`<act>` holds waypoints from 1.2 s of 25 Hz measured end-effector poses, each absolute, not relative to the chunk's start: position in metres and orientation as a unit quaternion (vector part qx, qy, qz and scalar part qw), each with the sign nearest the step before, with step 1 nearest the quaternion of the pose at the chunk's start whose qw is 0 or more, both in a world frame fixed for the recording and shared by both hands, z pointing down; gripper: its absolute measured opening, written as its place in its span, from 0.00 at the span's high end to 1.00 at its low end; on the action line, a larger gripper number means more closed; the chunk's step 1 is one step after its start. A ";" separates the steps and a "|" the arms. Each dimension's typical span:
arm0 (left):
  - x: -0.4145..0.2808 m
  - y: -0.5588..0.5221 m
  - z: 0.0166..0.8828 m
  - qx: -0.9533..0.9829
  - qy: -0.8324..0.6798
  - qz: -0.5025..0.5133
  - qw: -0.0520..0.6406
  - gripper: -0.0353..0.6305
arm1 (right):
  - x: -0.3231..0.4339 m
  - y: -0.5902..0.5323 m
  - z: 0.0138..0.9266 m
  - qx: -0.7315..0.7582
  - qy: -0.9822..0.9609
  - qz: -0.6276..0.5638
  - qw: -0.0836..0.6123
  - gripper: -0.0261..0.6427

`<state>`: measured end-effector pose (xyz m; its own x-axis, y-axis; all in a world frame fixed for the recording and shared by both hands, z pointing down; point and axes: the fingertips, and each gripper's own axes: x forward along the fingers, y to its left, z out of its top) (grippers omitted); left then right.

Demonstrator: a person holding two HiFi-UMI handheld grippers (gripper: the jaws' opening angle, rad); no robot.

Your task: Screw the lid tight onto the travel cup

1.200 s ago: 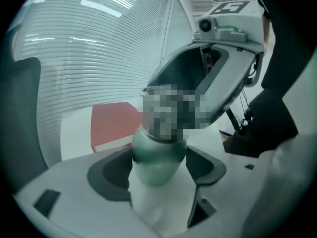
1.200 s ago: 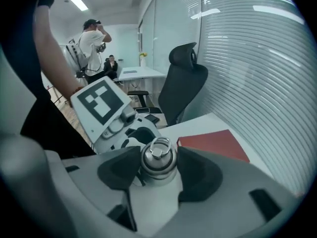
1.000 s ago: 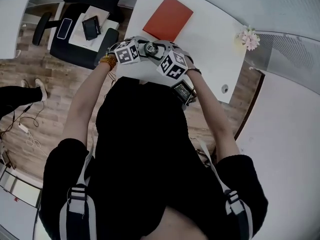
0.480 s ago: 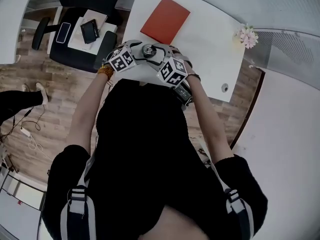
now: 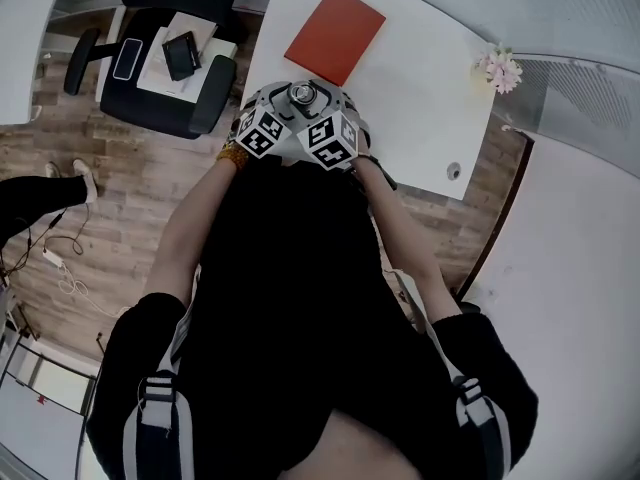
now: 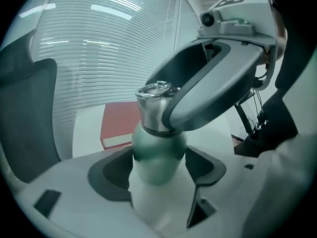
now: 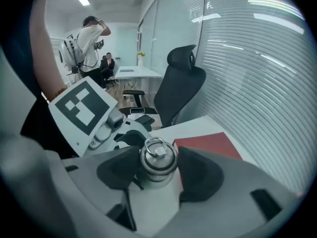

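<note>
A travel cup stands near the front edge of the white table (image 5: 420, 98), its green body (image 6: 158, 150) rising to a steel lid (image 7: 157, 160) with a ring on top. My left gripper (image 6: 157, 171) has its dark pads pressed on both sides of the green body; its jaws have just been closing. My right gripper (image 7: 158, 173) comes from the other side and clamps the lid (image 5: 302, 94), its jaws also just closing. In the head view both marker cubes sit side by side just below the lid.
A red book (image 5: 335, 35) lies on the table behind the cup. Small flowers (image 5: 497, 68) stand at the table's right end. An office chair (image 5: 165, 93) at left carries a phone and papers. Glass walls with blinds stand behind; people (image 7: 91, 38) are far off.
Both grippers have rolled about the cup; their marker cubes have swung toward me and closer together. The cup has stayed in place.
</note>
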<state>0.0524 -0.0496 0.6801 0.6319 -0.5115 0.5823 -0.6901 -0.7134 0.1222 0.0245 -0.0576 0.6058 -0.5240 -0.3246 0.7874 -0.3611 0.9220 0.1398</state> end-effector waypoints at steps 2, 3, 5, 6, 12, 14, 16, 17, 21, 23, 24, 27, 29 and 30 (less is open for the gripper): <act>0.053 -0.049 0.680 0.892 -0.328 0.263 0.167 0.44 | 0.024 -0.055 0.607 0.163 -0.876 0.016 0.453 0.59; 0.052 -0.048 0.681 0.896 -0.317 0.266 0.162 0.44 | 0.023 -0.053 0.607 0.142 -0.878 0.011 0.457 0.59; 0.051 -0.047 0.682 0.906 -0.283 0.277 0.149 0.44 | 0.022 -0.049 0.609 0.093 -0.881 -0.017 0.464 0.59; 0.051 -0.047 0.682 0.911 -0.260 0.285 0.143 0.44 | 0.023 -0.047 0.609 0.067 -0.881 -0.038 0.467 0.59; 0.048 -0.043 0.683 0.926 -0.092 0.353 0.097 0.45 | 0.020 -0.036 0.611 -0.097 -0.863 -0.115 0.483 0.59; 0.049 -0.040 0.684 0.926 -0.054 0.362 0.091 0.44 | 0.023 -0.032 0.613 -0.134 -0.847 -0.144 0.493 0.59; 0.049 -0.040 0.684 0.925 -0.041 0.366 0.089 0.44 | 0.022 -0.032 0.615 -0.143 -0.841 -0.160 0.497 0.59; 0.048 -0.041 0.684 0.925 -0.047 0.365 0.092 0.43 | 0.021 -0.033 0.614 -0.135 -0.844 -0.161 0.494 0.59; 0.038 -0.039 0.695 0.921 -0.145 0.327 0.153 0.38 | 0.021 -0.039 0.598 -0.044 -0.893 -0.084 0.439 0.57; 0.033 -0.035 0.700 0.913 -0.205 0.302 0.180 0.38 | 0.026 -0.047 0.592 0.022 -0.905 -0.042 0.422 0.56; 0.032 -0.034 0.699 0.909 -0.235 0.292 0.182 0.38 | 0.028 -0.049 0.591 0.053 -0.905 -0.033 0.420 0.55; 0.035 -0.035 0.689 0.894 -0.315 0.261 0.183 0.38 | 0.026 -0.049 0.594 0.127 -0.899 -0.015 0.420 0.55; 0.042 -0.038 0.687 0.882 -0.353 0.249 0.186 0.38 | 0.022 -0.048 0.598 0.159 -0.893 0.000 0.420 0.57; 0.045 -0.040 0.688 0.877 -0.365 0.252 0.187 0.38 | 0.021 -0.048 0.599 0.170 -0.891 0.004 0.422 0.59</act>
<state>0.0450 -0.0401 0.6881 0.6067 -0.5457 0.5780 -0.7341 -0.6636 0.1440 0.0207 -0.0483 0.5994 -0.5869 -0.2990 0.7524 -0.3054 0.9424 0.1363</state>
